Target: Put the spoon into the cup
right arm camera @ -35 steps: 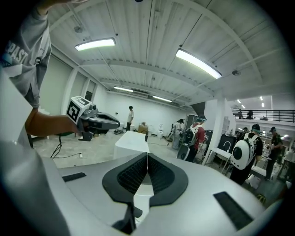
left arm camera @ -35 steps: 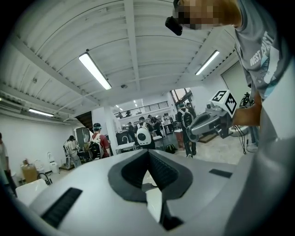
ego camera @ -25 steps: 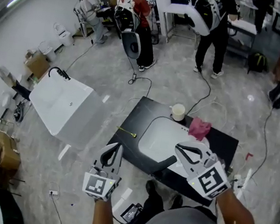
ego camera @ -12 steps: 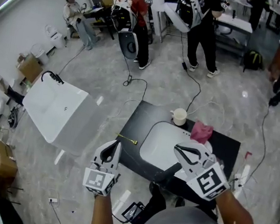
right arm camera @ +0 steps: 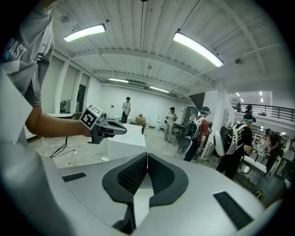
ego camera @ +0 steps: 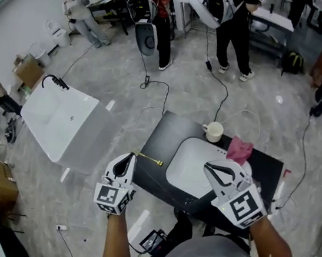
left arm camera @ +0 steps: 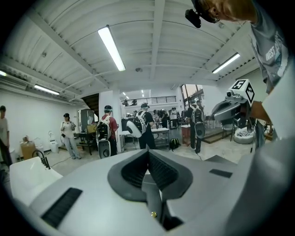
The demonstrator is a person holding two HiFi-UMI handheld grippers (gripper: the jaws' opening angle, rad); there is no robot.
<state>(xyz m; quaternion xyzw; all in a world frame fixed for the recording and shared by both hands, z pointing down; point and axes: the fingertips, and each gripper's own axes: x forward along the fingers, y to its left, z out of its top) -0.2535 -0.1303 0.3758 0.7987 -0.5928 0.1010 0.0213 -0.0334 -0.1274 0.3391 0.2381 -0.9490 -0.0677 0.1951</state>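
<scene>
The thin golden spoon [ego camera: 148, 158] is lying flat, bowl indiscernible; left hand-held gripper [ego camera: 126, 158] and right hand-held gripper [ego camera: 209, 168] are hovering closed, empty.

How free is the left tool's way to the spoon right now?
Probably yes, it looks free. The spoon lies alone near the edge of the table, just ahead of the left tool, with nothing between them. The tool is shut, so it would need to open first.
</scene>
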